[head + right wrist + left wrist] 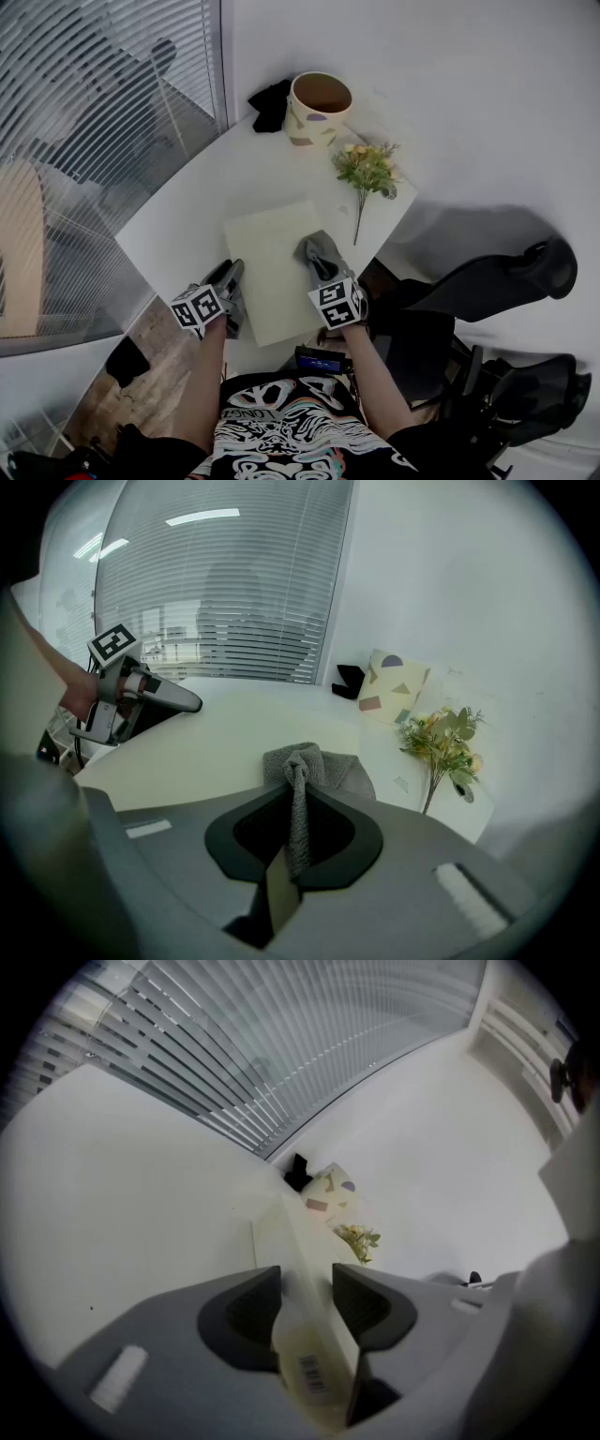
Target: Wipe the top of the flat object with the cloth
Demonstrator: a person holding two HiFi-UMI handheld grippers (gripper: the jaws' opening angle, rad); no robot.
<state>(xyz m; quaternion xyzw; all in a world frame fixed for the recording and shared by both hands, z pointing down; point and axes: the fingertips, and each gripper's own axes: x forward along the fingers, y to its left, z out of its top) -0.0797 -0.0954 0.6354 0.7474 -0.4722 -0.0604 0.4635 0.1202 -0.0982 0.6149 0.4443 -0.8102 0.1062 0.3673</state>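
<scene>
A pale cream flat board (274, 265) lies on the white table (197, 208). My left gripper (228, 281) is shut on the board's left edge; in the left gripper view the board (300, 1279) stands edge-on between the jaws, a barcode label near them. My right gripper (323, 274) is shut on a grey cloth (321, 249) that rests bunched on the board's right part. The right gripper view shows a strip of the cloth (300, 803) pinched between the jaws, the bunch spread on the board (225, 738) ahead, and the left gripper (184, 701) at far left.
A patterned pot (317, 107) and a black object (272, 103) stand at the table's far end. A small bunch of flowers (367, 171) lies right of the board. Window blinds (94, 122) run along the left. Black chairs (506, 281) stand at the right.
</scene>
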